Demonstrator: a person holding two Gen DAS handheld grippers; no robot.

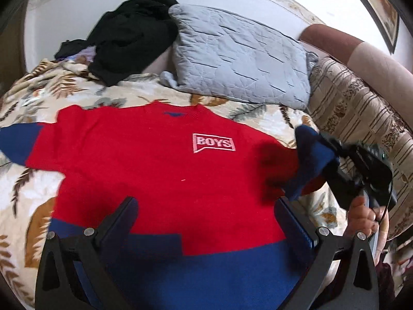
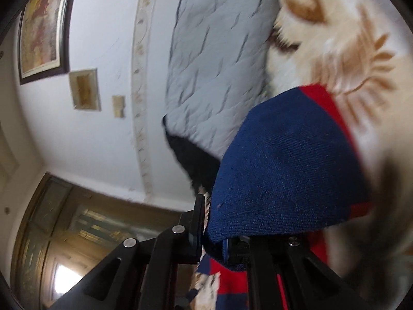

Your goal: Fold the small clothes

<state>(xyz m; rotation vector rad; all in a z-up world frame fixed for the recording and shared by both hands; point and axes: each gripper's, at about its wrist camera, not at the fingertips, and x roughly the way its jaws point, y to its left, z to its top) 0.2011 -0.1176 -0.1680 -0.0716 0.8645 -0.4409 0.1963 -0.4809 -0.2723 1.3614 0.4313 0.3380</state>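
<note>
Red knit sweater [image 1: 155, 170] flat on floral blanket [image 1: 38, 90]; my right gripper [image 2: 214, 235] clenched on blue cuff [image 2: 284, 170], left gripper [image 1: 206, 222] released. Sleeve-fold step; next, carry cuff across chest.

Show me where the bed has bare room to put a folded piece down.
Free: floral blanket left of the red sweater, and the strip between its collar and the grey pillow. Crowded: black clothes at the head, right gripper on the blue sleeve.
</note>
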